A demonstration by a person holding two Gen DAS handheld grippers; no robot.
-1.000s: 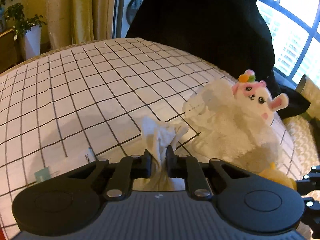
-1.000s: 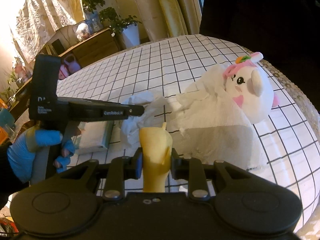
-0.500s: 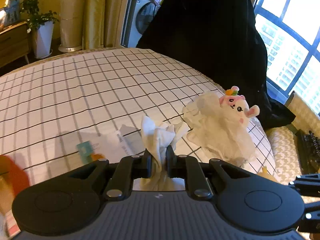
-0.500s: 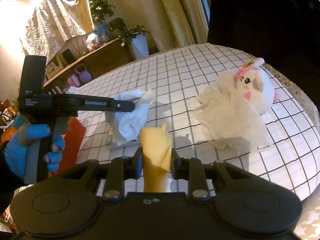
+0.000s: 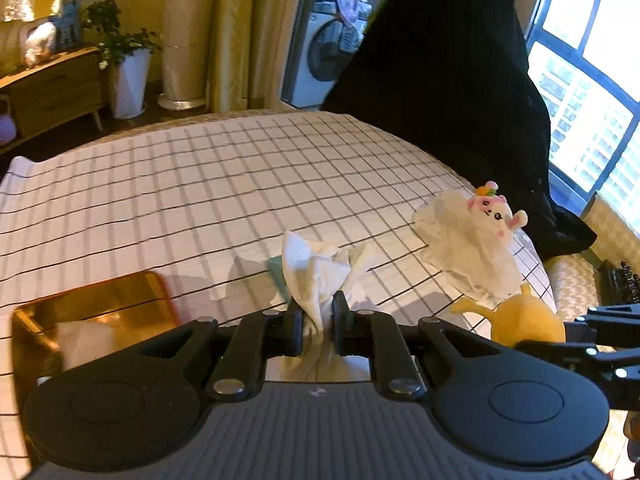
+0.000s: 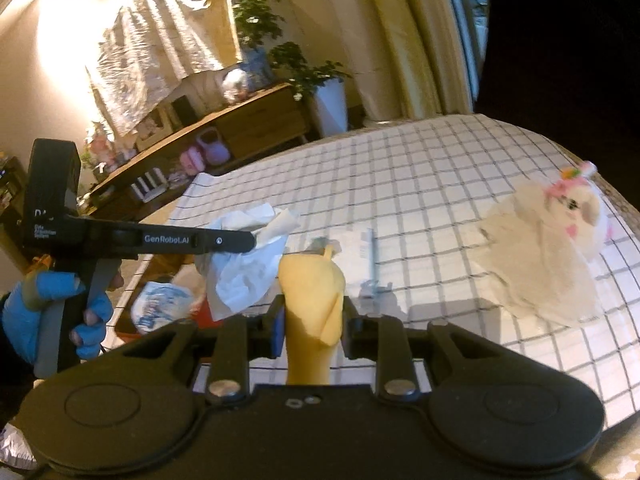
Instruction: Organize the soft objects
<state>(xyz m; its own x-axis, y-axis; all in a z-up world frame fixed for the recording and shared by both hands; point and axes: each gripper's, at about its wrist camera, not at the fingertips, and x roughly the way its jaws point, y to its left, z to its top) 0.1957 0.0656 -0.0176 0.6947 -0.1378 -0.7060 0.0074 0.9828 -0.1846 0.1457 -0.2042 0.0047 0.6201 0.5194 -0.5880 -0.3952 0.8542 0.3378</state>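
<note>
The crumpled white tissue [image 5: 316,276] is sitting pinched between the nearly closed fingers of the left gripper [image 5: 316,320] at lower centre, while the right gripper [image 6: 310,328], partly open, is clamping the soft yellow plush toy [image 6: 312,300]. Both are being carried; the white plush bunny [image 5: 490,216] draped in white cloth is remaining on the checked bedspread [image 5: 200,184] at right. Compared with the earlier frame, an orange tray [image 5: 92,312] is now appearing at lower left, and the bunny is looking farther away.

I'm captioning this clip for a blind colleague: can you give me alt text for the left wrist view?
The left gripper has its jaws shut on a crumpled white tissue above a grid-patterned bed. To the right lies a white bunny plush draped in tissue, with a yellow plush near it; an orange tray sits at left.
</note>
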